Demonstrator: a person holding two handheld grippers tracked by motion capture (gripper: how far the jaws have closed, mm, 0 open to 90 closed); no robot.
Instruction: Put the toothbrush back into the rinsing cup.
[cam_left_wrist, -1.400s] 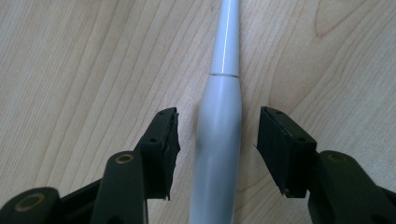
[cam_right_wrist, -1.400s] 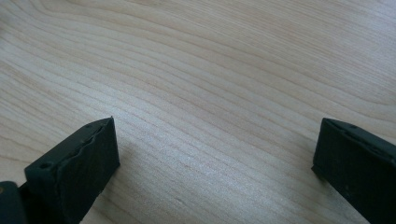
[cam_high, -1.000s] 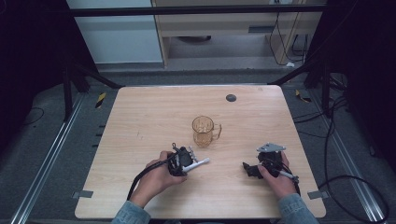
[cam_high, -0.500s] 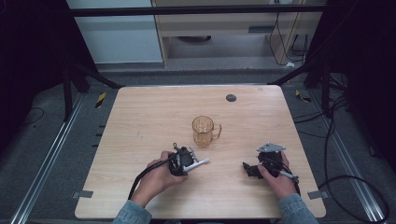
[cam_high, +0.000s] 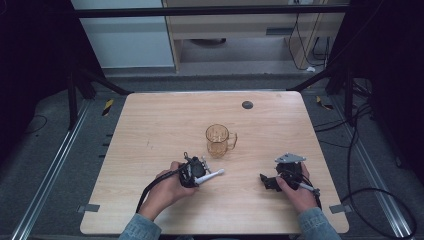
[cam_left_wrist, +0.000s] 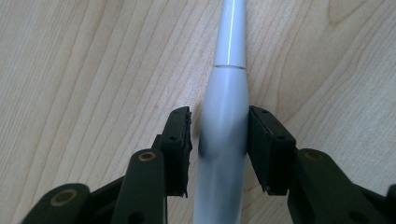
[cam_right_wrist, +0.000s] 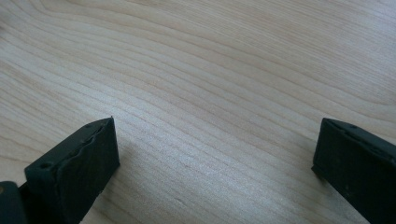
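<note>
A clear amber glass mug (cam_high: 218, 140) stands upright near the middle of the wooden table (cam_high: 150, 125), its handle to the right. My left gripper (cam_high: 200, 175) sits just in front of the mug, held low over the table. It is shut on a white plastic rod (cam_high: 212, 175) that pokes out to the right. In the left gripper view the rod (cam_left_wrist: 228, 93) runs up between the jaws of my left gripper (cam_left_wrist: 219, 114). My right gripper (cam_high: 266, 181) rests at the front right, jaws pointing left. In its own view my right gripper (cam_right_wrist: 215, 126) stands wide open over bare wood.
A small dark round disc (cam_high: 247, 104) lies near the table's far edge. Black frame posts and cables flank the table on both sides. Cables trail from both grippers toward the front edge.
</note>
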